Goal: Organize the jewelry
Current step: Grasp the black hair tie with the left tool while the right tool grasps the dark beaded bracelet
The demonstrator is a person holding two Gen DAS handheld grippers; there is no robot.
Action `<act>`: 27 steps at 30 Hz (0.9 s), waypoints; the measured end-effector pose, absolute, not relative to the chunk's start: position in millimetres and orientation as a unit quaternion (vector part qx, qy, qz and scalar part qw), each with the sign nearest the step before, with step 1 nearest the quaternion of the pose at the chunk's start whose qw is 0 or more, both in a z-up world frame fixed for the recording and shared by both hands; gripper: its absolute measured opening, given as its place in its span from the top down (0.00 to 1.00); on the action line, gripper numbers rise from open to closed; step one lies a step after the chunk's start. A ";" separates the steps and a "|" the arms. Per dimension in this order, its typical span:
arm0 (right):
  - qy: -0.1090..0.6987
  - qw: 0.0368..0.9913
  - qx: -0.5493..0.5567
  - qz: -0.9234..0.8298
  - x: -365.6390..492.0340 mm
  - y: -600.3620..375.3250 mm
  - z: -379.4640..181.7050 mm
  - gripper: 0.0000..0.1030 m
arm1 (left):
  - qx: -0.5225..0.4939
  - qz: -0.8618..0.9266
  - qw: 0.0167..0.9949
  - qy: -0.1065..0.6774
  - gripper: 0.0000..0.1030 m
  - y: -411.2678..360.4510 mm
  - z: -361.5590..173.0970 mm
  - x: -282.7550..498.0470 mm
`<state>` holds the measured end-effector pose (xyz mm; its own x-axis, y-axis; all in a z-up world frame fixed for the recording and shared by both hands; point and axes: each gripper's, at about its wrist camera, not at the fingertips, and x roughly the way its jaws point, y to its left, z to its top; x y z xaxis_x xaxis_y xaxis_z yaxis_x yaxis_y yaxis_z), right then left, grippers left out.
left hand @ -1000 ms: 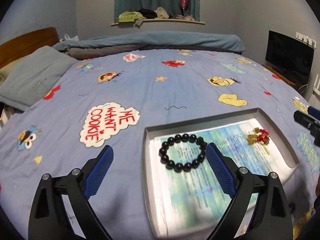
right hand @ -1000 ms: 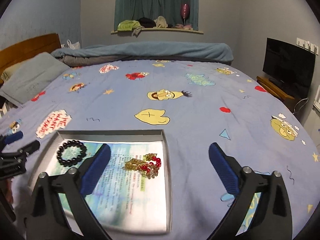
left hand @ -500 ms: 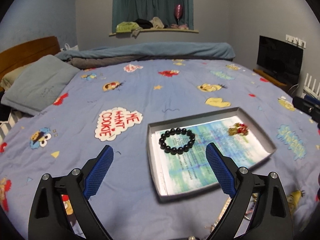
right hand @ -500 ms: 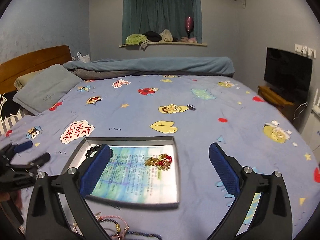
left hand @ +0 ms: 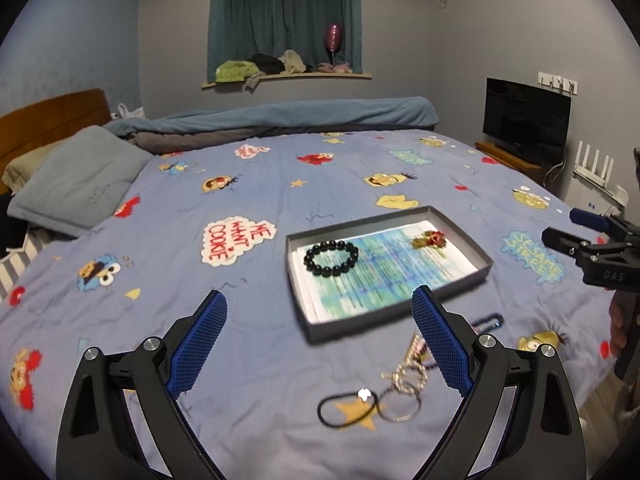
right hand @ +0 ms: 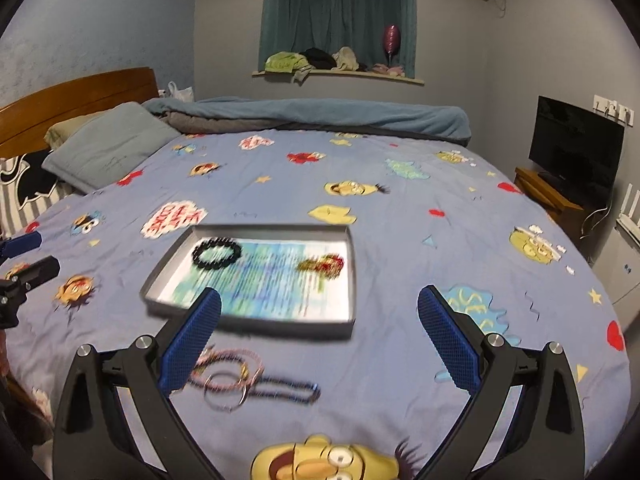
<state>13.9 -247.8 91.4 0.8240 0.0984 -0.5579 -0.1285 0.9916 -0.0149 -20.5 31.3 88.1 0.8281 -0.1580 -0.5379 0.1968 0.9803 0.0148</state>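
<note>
both grippers (left hand: 316, 336) (right hand: 320, 332) spread wide and empty above the bedspread (left hand: 240, 320), black bead bracelet (left hand: 331, 258) and red-gold piece (left hand: 430, 239) in grey tray (left hand: 384, 320), loose chains (left hand: 400, 384) in front

Matt grey cardboard-looking tray (left hand: 390, 326) ahead of left tongs (left hand: 318, 338), glossy printed paper (left hand: 384, 276) inside. Shiny black bead bracelet (left hand: 331, 258). Soft cloth bedsheet (left hand: 160, 248). Tong pads (left hand: 198, 344) textured blue, black plastic arms, metal screws.

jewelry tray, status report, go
Left gripper and right gripper open, empty. Black bead bracelet in tray; loose bracelets on bedspread. Nothing blocking.
</note>
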 end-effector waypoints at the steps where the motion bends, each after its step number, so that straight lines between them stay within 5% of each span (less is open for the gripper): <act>1: 0.291 0.954 -0.026 0.060 9.9 -248.0 90.4 0.06 | 0.033 -0.093 0.955 0.280 0.10 32.7 86.3 -24.8; 27: 0.346 0.938 0.000 0.034 -6.8 -256.9 -22.8 0.06 | 0.008 -0.055 0.936 0.346 0.10 45.1 -43.4 -16.3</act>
<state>-6.8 -256.9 -22.8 0.7585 0.0635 -0.6486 -0.0641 0.9977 0.0227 -16.3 45.1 -43.4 0.7539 -0.0983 -0.6496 0.1088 0.9938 -0.0242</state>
